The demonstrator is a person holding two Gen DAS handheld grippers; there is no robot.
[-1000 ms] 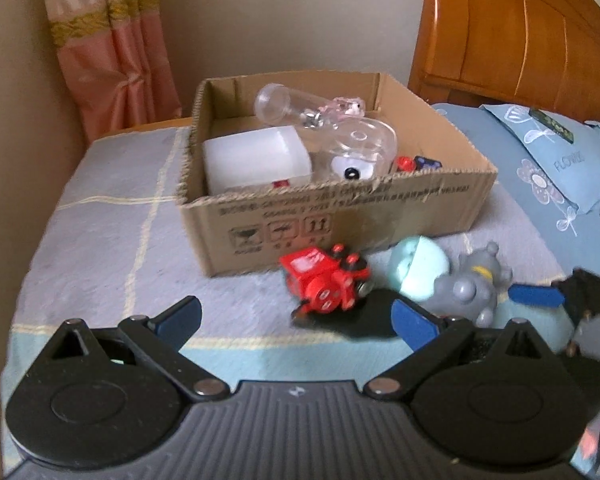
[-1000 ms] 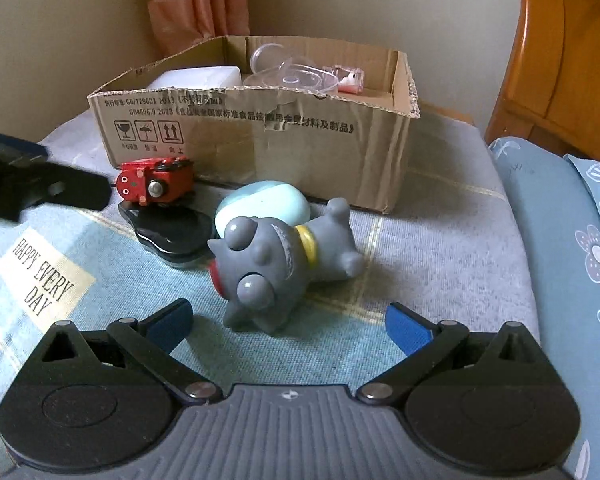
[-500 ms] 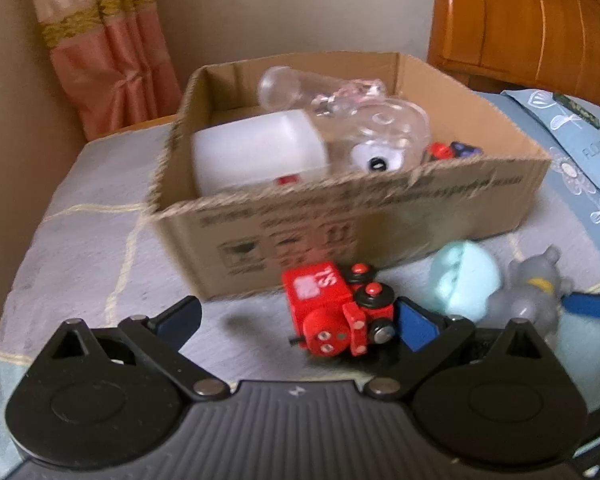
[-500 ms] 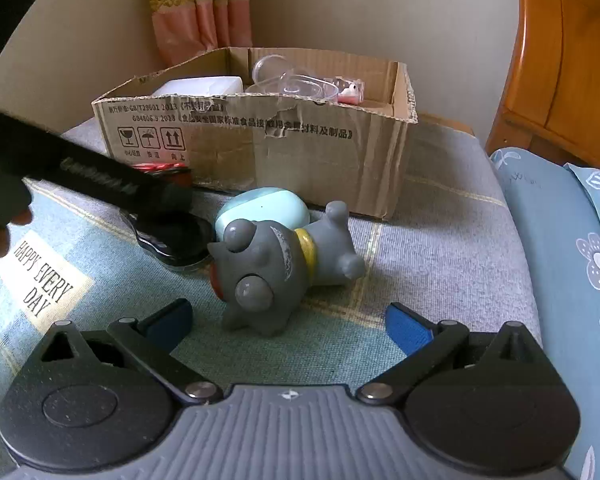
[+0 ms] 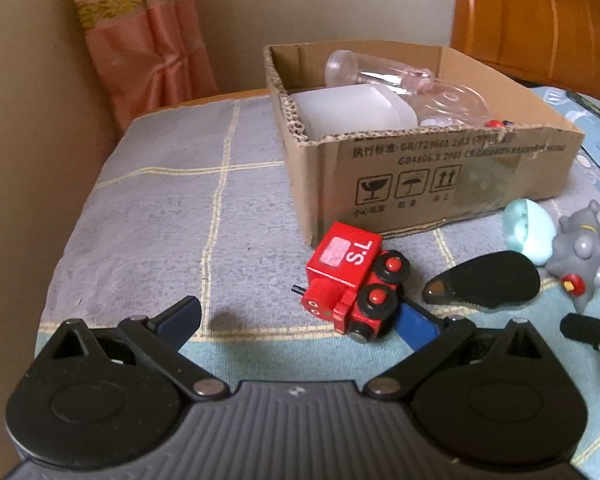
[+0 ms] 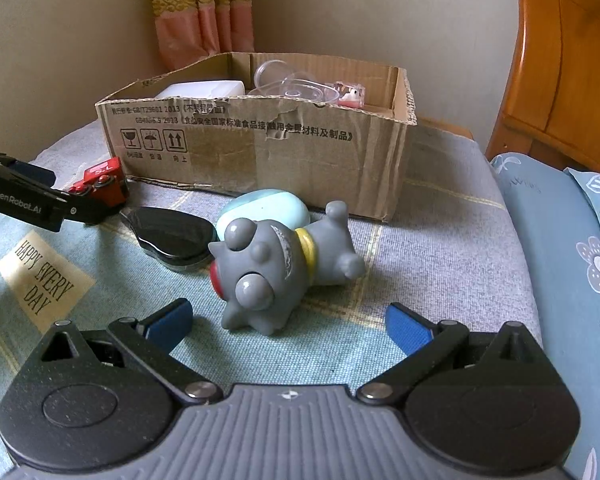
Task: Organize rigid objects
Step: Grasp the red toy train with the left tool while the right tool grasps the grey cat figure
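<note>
A red toy train (image 5: 352,280) lies on the bedspread in front of a cardboard box (image 5: 440,176). My left gripper (image 5: 300,320) is open; the train sits by its right finger, tilted on its side. The train also shows at the left in the right wrist view (image 6: 102,186). A grey toy animal (image 6: 276,268) lies on its side just ahead of my open right gripper (image 6: 288,324). A pale blue egg-shaped case (image 6: 268,208) lies behind it, a flat black oval object (image 6: 172,234) to its left. The box holds a white tub (image 5: 352,112) and clear plastic pieces (image 5: 448,100).
A wooden headboard (image 6: 568,72) stands at the right, with blue flowered pillows (image 6: 572,240) below it. A pink curtain (image 5: 148,32) hangs in the back corner by the beige wall. The bedspread (image 5: 160,208) stretches left of the box.
My left gripper has swung left and pulled back; the train now lies tilted by its right finger, and the box sits further right in view. My right gripper has barely moved.
</note>
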